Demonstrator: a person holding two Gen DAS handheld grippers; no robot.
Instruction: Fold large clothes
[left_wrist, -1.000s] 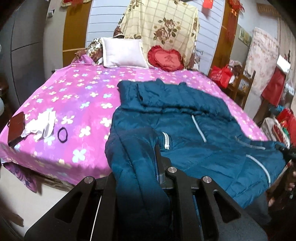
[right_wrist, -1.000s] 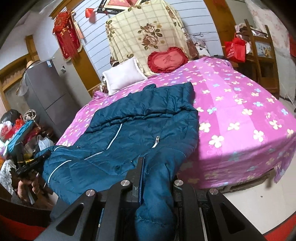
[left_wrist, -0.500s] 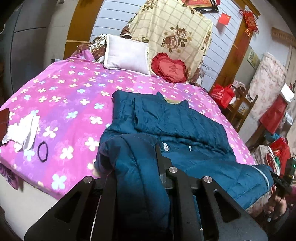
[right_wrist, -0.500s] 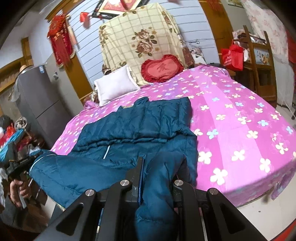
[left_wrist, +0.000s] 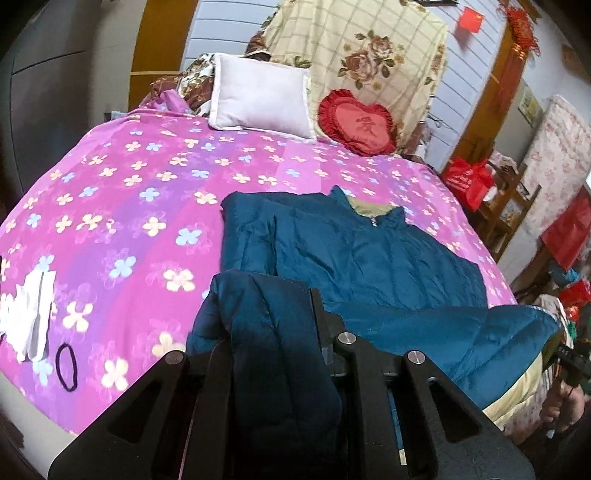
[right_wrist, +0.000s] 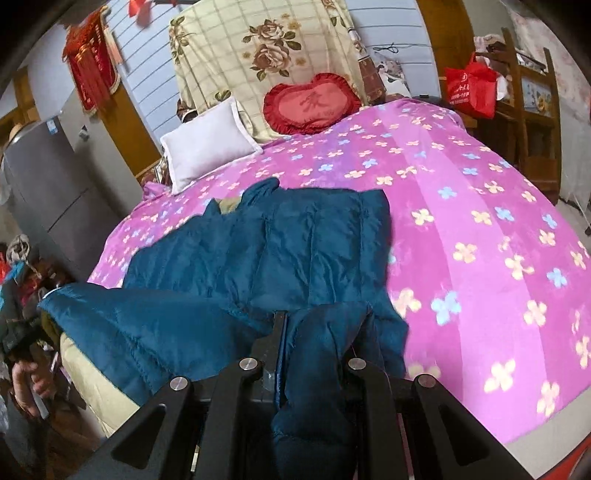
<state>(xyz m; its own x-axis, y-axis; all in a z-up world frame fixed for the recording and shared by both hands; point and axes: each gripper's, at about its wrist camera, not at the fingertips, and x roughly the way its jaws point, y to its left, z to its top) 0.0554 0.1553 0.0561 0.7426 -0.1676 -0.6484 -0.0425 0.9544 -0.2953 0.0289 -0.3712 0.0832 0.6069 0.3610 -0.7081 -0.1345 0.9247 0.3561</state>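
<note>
A dark teal padded jacket (left_wrist: 354, 254) lies on a bed covered by a pink flowered bedspread (left_wrist: 122, 206), its collar toward the pillows. The near hem is lifted off the bed, showing a cream lining along the lower edge.

The left gripper (left_wrist: 273, 332) is at the bottom of the left wrist view. Its black fingers (left_wrist: 317, 314) are clenched on a bunched fold of the jacket, which drapes between and over them. The right gripper (right_wrist: 317, 332) is at the bottom of the right wrist view, its fingers (right_wrist: 279, 332) likewise clenched on a thick fold of the same jacket. In the right wrist view a hand (right_wrist: 27, 384) grips the other tool at the far left.

The jacket sits toward the side of the bed nearest a wooden chair (right_wrist: 532, 110). On the jacket's other side, and beyond its collar, the bedspread lies bare and open. At that far side, near the foot edge, lie a folded white cloth (left_wrist: 29, 321) and, just beside it, a black hair tie (left_wrist: 66, 367).

At the head of the bed stand a white pillow (left_wrist: 262, 99) and a red heart-shaped cushion (left_wrist: 358, 123), side by side, against a cream rose-patterned cloth (left_wrist: 365, 55). A red shopping bag (right_wrist: 469, 90) rests by the chair; what it holds cannot be seen. Clutter crowds the floor on that side.
</note>
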